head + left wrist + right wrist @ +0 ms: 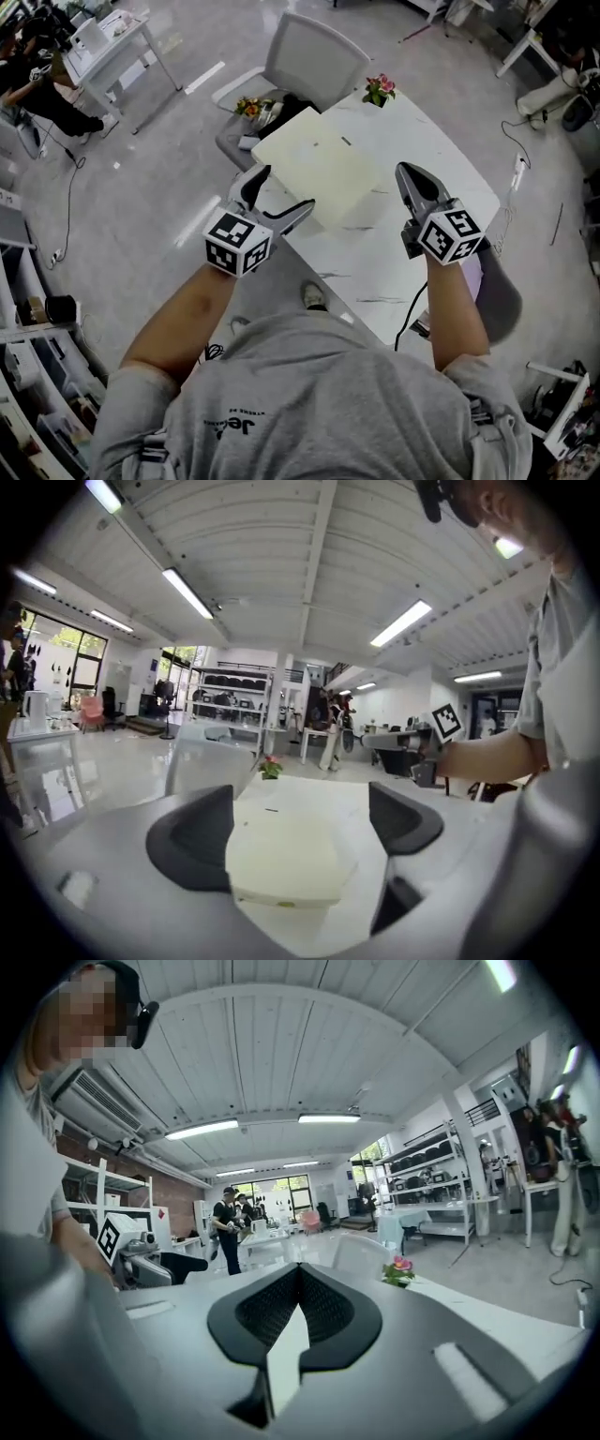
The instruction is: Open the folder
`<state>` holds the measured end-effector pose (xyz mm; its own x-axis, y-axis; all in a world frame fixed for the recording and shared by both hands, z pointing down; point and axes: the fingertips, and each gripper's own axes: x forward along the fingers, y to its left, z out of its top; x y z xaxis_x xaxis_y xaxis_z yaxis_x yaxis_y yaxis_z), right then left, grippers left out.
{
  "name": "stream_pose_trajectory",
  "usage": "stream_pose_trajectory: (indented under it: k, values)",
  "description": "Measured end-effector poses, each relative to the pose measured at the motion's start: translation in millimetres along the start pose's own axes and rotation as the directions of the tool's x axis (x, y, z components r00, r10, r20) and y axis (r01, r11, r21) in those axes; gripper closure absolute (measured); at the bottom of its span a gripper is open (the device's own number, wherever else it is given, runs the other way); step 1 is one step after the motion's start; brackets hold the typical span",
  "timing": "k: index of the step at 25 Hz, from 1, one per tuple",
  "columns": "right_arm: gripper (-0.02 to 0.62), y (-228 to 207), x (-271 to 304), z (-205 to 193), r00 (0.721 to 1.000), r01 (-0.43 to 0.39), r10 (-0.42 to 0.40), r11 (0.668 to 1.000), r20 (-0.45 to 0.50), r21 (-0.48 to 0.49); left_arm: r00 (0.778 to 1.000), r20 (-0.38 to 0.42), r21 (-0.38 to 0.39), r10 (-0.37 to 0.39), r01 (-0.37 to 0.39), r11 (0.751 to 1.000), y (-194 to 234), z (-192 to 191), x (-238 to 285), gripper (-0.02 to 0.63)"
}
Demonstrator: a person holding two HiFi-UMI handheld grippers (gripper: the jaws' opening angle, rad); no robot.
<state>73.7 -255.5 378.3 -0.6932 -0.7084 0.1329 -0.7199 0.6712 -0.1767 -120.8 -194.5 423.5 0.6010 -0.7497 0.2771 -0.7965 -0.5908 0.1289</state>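
On the near side of the room, a white table is standing at an angle to the person, its far corner pointing toward a white chair that is sitting just beyond it, with a few small dark things lying on its seat.

On the left half of the tabletop, the folder is lying flat and closed. It is pale yellow, and one corner is pointing toward the near left edge of the table. The right half of the table beside it is showing only the veined white surface.

At the folder's near left corner, the left gripper is reaching in from the table's edge. Its jaws are standing wide apart and framing that corner. In the left gripper view the folder is showing between and beyond the two dark pads, and neither pad is pressing on it.

To the right of the folder, the right gripper is hanging above the bare tabletop, pointing toward the far side. Its jaws are pressed together with nothing between them, and it is keeping apart from the folder's right edge.

At the far corner of the table, a small pot of pink flowers is standing upright, well apart from the folder and both grippers.
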Motion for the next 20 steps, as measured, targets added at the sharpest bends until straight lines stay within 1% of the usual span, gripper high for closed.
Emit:
stream_pose_trajectory:
  k: [4,8,12,14,15,17,20]
  values:
    - [0.592,-45,-35,-15,0.998,0.062,-0.062,0.998,-0.006,0.022,0.994,-0.078,0.033,-0.071,0.074,0.997,-43,-20,73,0.127]
    - [0.592,-79,-59,-28,0.994,0.107,-0.107,0.993,-0.01,0.044,0.984,-0.151,0.088,-0.096,0.11,0.99,-73,-42,134,0.127]
    - [0.592,-108,-78,-40,0.99,0.138,-0.137,0.988,-0.015,0.065,0.965,-0.248,0.148,-0.085,0.124,0.981,-90,-71,187,0.127]
    - [0.592,-120,-85,-46,0.989,0.148,-0.147,0.986,-0.019,0.072,0.957,-0.282,0.17,-0.073,0.125,0.978,-97,-80,211,0.127]
    - [0.592,-125,-88,-49,0.988,0.152,-0.151,0.985,-0.021,0.076,0.953,-0.297,0.193,-0.061,0.122,0.973,-99,-85,223,0.127]
    - [0.592,-134,-93,-56,0.987,0.161,-0.159,0.983,-0.024,0.084,0.943,-0.332,0.259,-0.027,0.119,0.958,-101,-98,245,0.129]
    - [0.592,-147,-99,-65,0.984,0.178,-0.176,0.979,-0.031,0.099,0.925,-0.378,0.355,0.022,0.123,0.927,-102,-119,272,0.129]
